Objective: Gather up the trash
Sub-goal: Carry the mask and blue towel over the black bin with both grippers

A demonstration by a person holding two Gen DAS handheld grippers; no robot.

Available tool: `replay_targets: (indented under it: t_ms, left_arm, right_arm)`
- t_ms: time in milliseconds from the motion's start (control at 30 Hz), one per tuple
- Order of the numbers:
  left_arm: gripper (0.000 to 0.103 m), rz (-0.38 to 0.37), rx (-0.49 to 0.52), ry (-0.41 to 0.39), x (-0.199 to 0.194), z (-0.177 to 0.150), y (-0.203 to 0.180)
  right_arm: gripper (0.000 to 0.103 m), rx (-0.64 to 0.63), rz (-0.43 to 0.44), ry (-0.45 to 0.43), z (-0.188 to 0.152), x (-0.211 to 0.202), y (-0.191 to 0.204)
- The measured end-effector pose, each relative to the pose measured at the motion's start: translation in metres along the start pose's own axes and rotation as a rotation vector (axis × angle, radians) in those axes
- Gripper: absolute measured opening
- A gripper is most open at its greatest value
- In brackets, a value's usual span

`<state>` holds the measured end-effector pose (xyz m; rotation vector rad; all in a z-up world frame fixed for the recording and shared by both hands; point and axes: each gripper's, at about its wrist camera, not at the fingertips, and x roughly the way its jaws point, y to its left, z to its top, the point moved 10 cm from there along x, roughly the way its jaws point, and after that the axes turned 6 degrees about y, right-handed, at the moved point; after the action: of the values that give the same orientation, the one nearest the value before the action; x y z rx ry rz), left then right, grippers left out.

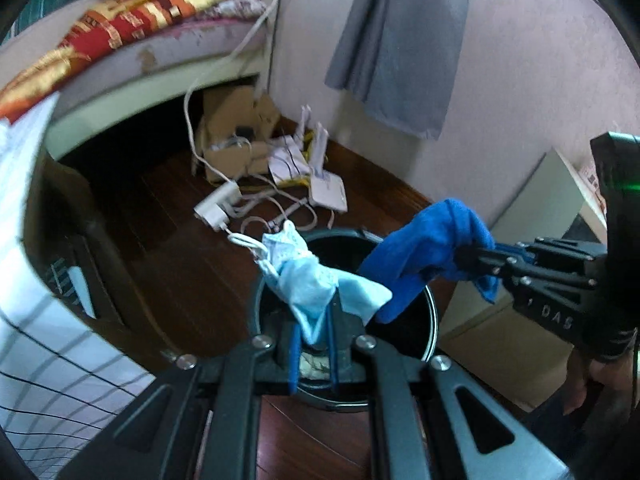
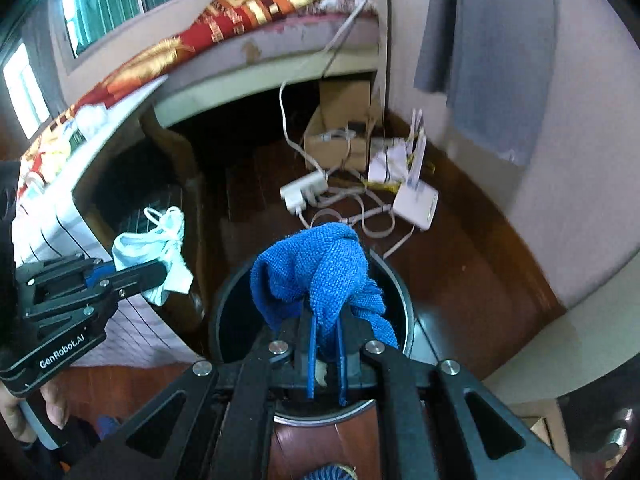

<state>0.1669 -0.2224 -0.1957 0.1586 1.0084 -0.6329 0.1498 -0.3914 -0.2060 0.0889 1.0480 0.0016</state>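
Hovering over the round black trash bin (image 1: 430, 322), the left claw (image 1: 314, 344) is clamped on a crumpled pale-blue face mask (image 1: 316, 284), and the right claw (image 2: 325, 354) is pinched on a blue knitted cloth (image 2: 320, 268). Both pieces are gathered; neither is dropped yet. Releasing them into the bin remains, judging by these 2 views.

Blue knit cloth (image 2: 320, 272), pale-blue mask (image 1: 316, 280) (white loops), black bin (image 2: 400, 280), red/gold blanket (image 1: 132, 16).
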Motion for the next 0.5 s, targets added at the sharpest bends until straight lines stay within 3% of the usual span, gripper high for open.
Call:
replay_targets:
  t_ms: [500]
  left_arm:
    - [0.012,-0.040,-0.034,0.141,0.065,-0.027,-0.002]
  right_arm:
    - [0.009,-0.017,0.034,0.167,-0.041,0.067,-0.002]
